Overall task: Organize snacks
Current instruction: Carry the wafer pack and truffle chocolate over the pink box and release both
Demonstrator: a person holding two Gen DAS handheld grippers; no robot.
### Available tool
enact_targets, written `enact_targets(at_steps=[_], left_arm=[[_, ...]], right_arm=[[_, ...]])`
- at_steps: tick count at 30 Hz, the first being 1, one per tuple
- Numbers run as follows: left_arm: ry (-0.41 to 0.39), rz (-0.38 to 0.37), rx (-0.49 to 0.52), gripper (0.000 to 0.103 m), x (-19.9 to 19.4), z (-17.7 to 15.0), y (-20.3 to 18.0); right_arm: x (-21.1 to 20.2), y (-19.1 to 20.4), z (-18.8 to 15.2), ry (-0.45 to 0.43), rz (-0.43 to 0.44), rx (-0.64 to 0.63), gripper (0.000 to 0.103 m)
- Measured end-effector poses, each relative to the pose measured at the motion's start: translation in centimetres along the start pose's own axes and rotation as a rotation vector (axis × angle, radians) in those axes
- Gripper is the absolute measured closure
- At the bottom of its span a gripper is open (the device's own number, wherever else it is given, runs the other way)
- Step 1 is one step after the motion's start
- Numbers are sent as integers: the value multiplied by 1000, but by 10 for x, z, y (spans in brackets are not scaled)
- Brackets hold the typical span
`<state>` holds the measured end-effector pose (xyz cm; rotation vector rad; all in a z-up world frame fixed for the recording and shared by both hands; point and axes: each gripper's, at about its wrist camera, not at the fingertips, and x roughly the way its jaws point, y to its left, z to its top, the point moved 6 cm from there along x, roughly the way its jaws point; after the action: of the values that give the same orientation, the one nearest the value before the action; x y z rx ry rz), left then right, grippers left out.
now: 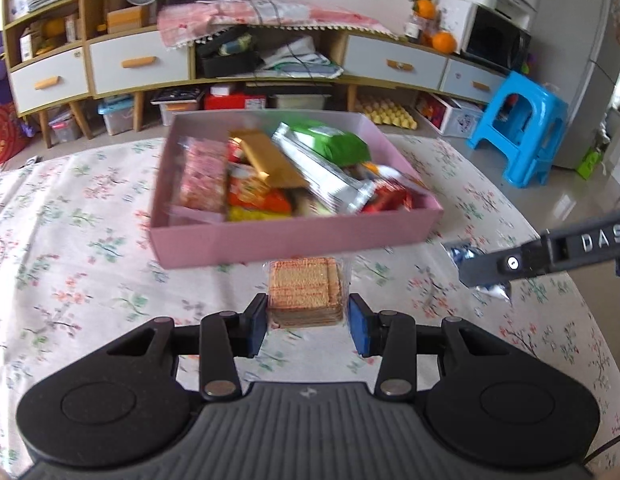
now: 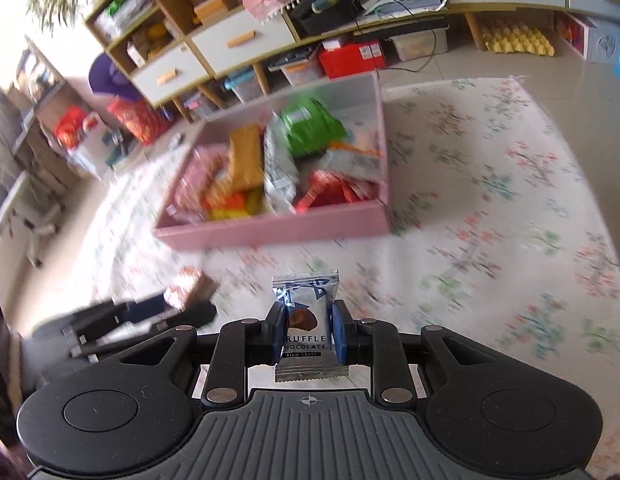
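Note:
A clear-wrapped stack of wafer biscuits [image 1: 305,294] sits between the blue pads of my left gripper [image 1: 307,326], which is shut on it just in front of the pink box [image 1: 285,240]. The box holds several snack packs, among them a green bag [image 1: 334,142] and a gold bar [image 1: 265,160]. My right gripper [image 2: 305,338] is shut on a silver truffle chocolate packet [image 2: 305,312], short of the pink box [image 2: 277,230]. In the left wrist view the right gripper [image 1: 490,276] enters from the right with the silver packet [image 1: 462,252]. The right wrist view shows the left gripper [image 2: 181,304] with the wafer biscuits [image 2: 187,286] at lower left.
Both grippers hover over a table with a floral cloth [image 1: 81,248]. Behind it stands a wooden sideboard with white drawers [image 1: 137,60]; storage bins and an egg tray [image 1: 388,114] lie under it. A blue plastic stool [image 1: 522,124] stands on the floor at right.

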<state>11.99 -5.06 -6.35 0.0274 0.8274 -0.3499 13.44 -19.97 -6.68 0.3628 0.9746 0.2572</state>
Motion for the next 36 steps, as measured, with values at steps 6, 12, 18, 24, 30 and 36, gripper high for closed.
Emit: enact_targets(at_steps=[6, 12, 18, 24, 30, 36], left_arm=[[-23, 32, -4, 65, -1, 18, 14], [-44, 49, -22, 64, 5, 37, 30], [-59, 67, -56, 64, 17, 53, 50], [-79, 76, -100, 64, 31, 71, 67], [-91, 80, -127, 64, 47, 90, 76], [-92, 95, -141, 64, 60, 101, 79]], right_arm=[[17, 24, 23, -50, 94, 83, 80], [39, 30, 44, -126, 150, 174, 80], [59, 28, 52, -167, 176, 229, 80], [66, 28, 57, -206, 188, 235, 78], [70, 31, 60, -219, 177, 211, 74], [66, 22, 62, -232, 171, 223, 67]])
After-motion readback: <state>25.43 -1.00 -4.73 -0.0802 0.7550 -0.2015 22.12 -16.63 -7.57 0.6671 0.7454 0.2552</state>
